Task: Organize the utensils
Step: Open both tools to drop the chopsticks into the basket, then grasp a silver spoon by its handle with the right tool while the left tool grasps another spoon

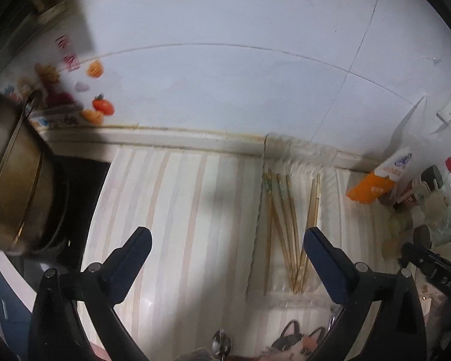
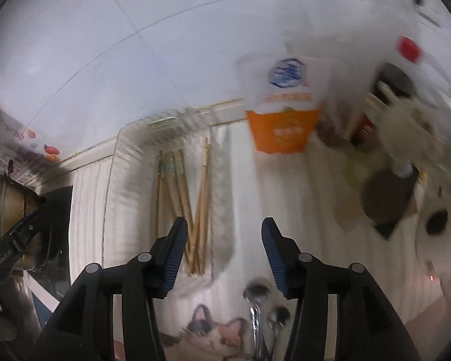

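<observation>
Several wooden chopsticks [image 1: 288, 225] lie fanned inside a clear plastic tray [image 1: 273, 147] on the striped tablecloth; they also show in the right wrist view [image 2: 180, 198], in the same tray [image 2: 117, 156]. My left gripper [image 1: 227, 242] is open and empty, hovering left of the chopsticks. My right gripper [image 2: 224, 231] is open and empty, just right of the chopsticks' near ends. Metal spoons [image 2: 257, 303] lie below it by a cat picture [image 2: 219, 331]. A spoon bowl [image 1: 222, 343] shows at the bottom of the left wrist view.
A steel pot [image 1: 12, 180] sits on a dark stove at the left. An orange and white carton [image 2: 282, 114] and several jars and bottles [image 2: 385, 120] crowd the right side. A tiled wall [image 1: 225, 75] runs behind the table.
</observation>
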Tool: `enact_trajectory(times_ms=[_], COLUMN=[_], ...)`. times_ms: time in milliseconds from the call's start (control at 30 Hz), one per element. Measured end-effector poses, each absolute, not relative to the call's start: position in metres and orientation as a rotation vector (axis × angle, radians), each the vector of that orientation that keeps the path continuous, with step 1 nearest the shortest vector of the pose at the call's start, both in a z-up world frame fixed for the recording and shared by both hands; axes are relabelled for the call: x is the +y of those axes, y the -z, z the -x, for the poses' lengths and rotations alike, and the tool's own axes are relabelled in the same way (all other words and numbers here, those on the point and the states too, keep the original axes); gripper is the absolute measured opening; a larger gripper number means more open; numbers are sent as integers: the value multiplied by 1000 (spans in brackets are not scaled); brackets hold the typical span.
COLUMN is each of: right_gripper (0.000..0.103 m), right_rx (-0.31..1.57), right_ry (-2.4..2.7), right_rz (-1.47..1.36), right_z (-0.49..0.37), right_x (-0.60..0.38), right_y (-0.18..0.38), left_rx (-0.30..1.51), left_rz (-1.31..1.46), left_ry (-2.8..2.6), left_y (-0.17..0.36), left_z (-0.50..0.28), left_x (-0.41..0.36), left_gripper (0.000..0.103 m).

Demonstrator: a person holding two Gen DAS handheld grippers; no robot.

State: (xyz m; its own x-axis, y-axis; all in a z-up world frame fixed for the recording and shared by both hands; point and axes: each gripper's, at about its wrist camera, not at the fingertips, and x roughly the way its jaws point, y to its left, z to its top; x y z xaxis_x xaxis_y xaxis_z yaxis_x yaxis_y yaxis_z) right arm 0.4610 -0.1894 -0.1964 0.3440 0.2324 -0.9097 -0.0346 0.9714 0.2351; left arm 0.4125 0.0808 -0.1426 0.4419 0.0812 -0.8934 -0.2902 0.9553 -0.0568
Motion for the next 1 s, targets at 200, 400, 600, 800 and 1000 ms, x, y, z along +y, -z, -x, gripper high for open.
enact_trajectory(times_ms=[200, 400, 600, 800, 1000], right_gripper=[60, 60, 57, 45, 7], right_rx=[1264, 1464, 1541, 1481, 1493], right_ry=[-129, -70, -45, -42, -6], right_rz=[-182, -182, -168, -49, -54], right_z=[-404, -353, -336, -337, -332], right_x=[-219, -234, -235, -221, -245], right_y=[229, 317, 365, 364, 364], left_rx=[1145, 1318, 1496, 1540, 1505], left_rz=[200, 165, 215, 235, 164], left_ry=[-272, -309, -248, -164, -163], left_y=[171, 245, 309, 336, 336], left_z=[-363, -309, -279, -280, -293], left_x=[79, 72, 56, 34, 20], left_gripper=[103, 103, 100, 48, 4])
